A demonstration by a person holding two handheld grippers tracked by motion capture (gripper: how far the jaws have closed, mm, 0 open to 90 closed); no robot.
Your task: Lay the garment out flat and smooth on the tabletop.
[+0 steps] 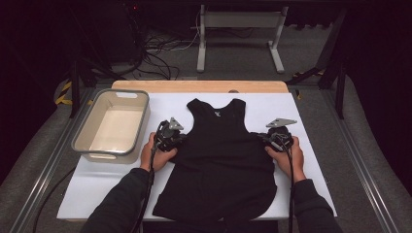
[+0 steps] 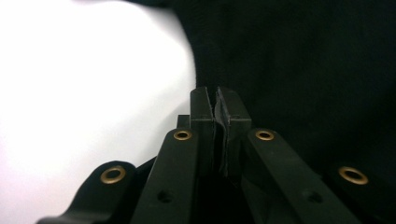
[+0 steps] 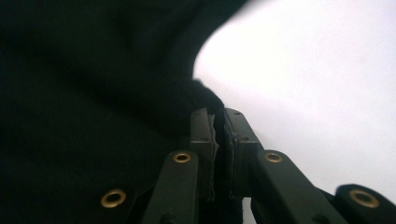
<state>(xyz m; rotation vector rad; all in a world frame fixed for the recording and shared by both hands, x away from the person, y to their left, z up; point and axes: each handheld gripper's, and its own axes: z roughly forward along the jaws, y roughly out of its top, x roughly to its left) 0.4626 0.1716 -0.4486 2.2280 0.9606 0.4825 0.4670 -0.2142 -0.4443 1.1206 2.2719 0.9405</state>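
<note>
I am looking across the bench (image 1: 311, 160) from left to right, and the grey bin (image 1: 112, 124) is sitting empty at the far left, well apart from the work. Next, the left gripper (image 1: 180, 139) is pinching the left edge of the black tank top (image 1: 221, 160), which is lying flat in the middle of the white sheet with its neck pointing away from me. In the left gripper view the jaws are standing pressed together on a thin fold of dark cloth at the garment's side (image 2: 299, 84), and I am judging that bite to be shallow, so a quick lift could be pulling the fabric free. At the right, the right gripper (image 1: 270, 140) is nipping the opposite edge near the armhole, its jaws likewise closed on a small tuft of cloth (image 3: 93, 93) just where the white surface begins. If one side is slipping while the other is holding, the top is likely to be swinging and bunching. Uneven lifting could also be dragging the hem off the near edge of the bench.
</note>
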